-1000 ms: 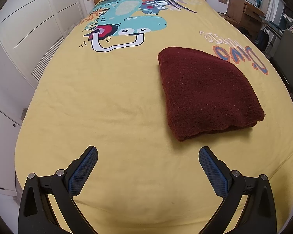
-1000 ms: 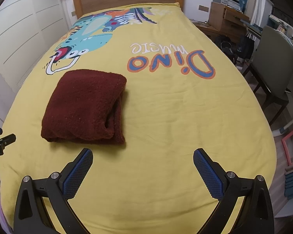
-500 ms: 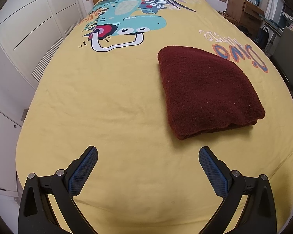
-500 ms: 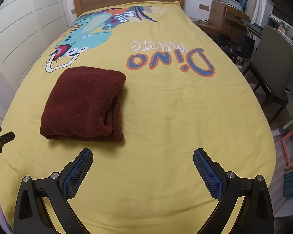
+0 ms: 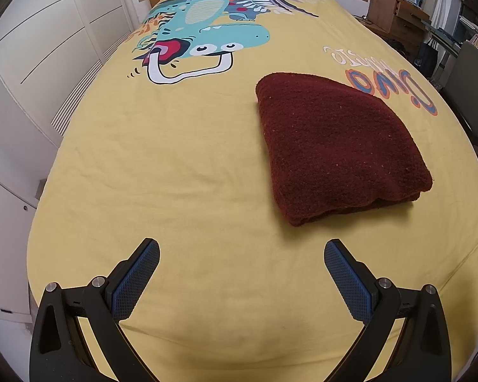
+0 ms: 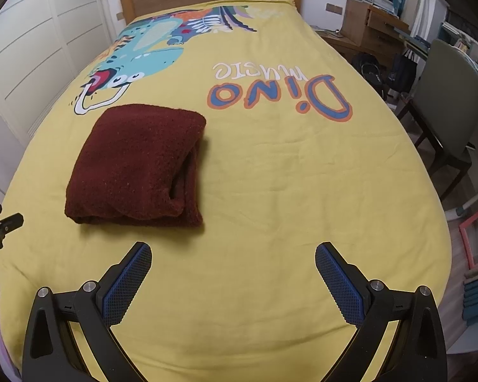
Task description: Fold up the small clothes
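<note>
Holding both tongs apart over the bed

You are holding the left tongs (image 5: 241,256) spread wide above the yellow bedcover (image 5: 175,165), gripping nothing. You are holding the right tongs (image 6: 233,259) spread wide too, also gripping nothing. The folded maroon garment (image 5: 334,146) is lying flat on the bedcover, ahead and to the right of the left tongs, ahead and to the left of the right tongs (image 6: 137,165), apart from both. Its layered open edges are facing the near and right sides. A dinosaur print (image 6: 137,60) and "Dino music" lettering (image 6: 280,92) are showing beyond it. A chair (image 6: 446,108) is standing right of the bed.
</note>
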{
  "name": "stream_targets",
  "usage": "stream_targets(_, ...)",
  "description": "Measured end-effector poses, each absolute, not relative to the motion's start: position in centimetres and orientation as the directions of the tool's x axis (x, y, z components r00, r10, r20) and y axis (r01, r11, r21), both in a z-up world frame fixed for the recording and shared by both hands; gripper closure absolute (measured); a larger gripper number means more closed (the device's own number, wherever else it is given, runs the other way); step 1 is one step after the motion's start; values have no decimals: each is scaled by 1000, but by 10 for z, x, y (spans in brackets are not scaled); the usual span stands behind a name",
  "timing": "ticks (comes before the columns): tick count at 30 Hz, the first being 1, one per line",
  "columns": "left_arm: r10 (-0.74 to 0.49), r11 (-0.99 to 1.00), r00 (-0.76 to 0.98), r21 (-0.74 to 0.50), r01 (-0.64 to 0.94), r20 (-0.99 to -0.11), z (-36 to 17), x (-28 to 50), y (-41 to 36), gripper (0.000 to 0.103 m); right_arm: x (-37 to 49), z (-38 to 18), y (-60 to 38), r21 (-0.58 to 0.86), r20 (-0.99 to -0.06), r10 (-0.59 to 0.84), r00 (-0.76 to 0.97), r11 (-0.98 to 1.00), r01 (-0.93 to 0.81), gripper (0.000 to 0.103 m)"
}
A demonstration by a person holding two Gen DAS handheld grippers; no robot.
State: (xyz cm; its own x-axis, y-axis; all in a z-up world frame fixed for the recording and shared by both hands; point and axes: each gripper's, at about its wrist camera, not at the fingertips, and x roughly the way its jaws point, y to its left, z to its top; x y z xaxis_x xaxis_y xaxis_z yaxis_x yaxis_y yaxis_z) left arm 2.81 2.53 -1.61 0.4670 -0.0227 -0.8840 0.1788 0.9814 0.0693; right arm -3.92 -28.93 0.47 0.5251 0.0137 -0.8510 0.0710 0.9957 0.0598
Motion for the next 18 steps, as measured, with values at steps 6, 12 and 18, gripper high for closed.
stream_targets(6, -19, 981, 468, 75, 181, -884, -16, 27, 23, 1, -39, 3, -289, 58, -853, 13, 522, 996, 70, 0)
stream_targets(12, -21, 979, 465, 76, 188, -885, -17, 26, 22, 1, -39, 1, -289, 58, -856, 14, 517, 996, 70, 1)
stream_targets(18, -21, 977, 471, 82, 198, -882, -15, 24, 18, 1, -39, -1, -291, 59, -858, 13, 513, 996, 72, 1)
